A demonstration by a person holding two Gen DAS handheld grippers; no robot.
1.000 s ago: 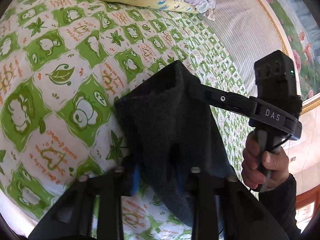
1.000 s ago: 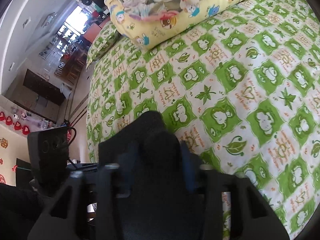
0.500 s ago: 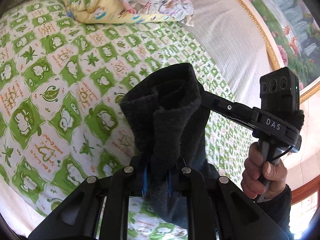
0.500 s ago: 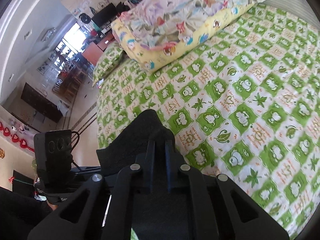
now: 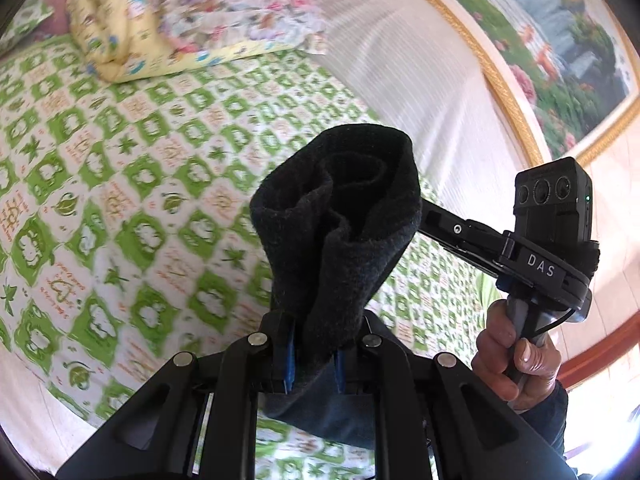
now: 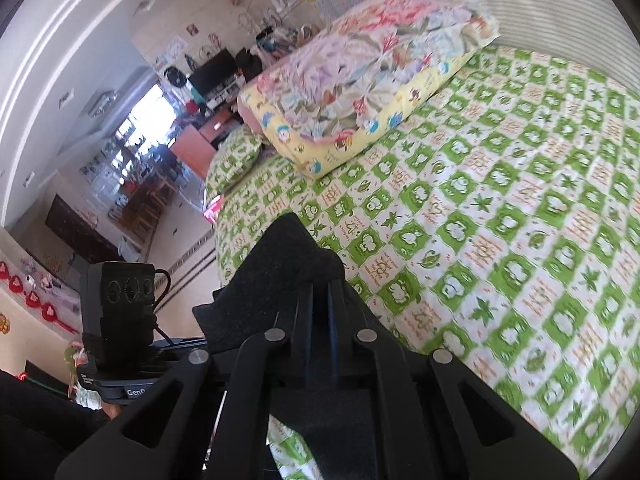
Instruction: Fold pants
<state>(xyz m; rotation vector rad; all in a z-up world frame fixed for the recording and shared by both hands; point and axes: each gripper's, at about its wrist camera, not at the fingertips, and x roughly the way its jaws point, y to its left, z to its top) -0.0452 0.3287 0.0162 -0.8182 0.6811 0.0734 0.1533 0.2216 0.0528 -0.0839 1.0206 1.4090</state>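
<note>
The pants (image 5: 344, 236) are black fleece, bunched into a thick roll and held up in the air over the bed. My left gripper (image 5: 312, 360) is shut on their lower part, with the cloth rising between its blue pads. My right gripper (image 6: 320, 312) is shut on the pants (image 6: 280, 272) too; in the left wrist view its arm reaches in from the right and its tips are hidden behind the cloth. The rest of the pants hangs down below both grippers, out of sight.
A bed with a green and white patterned sheet (image 5: 120, 208) lies below. A yellow and floral folded quilt (image 6: 360, 92) sits at its head. A striped headboard (image 5: 400, 80) and a framed picture (image 5: 560, 40) stand to the right. Room furniture (image 6: 132, 200) lies past the bed's left edge.
Both grippers have closed tight on the black cloth and lifted it higher off the bed. The views have tilted up, showing more of the quilt and headboard.
</note>
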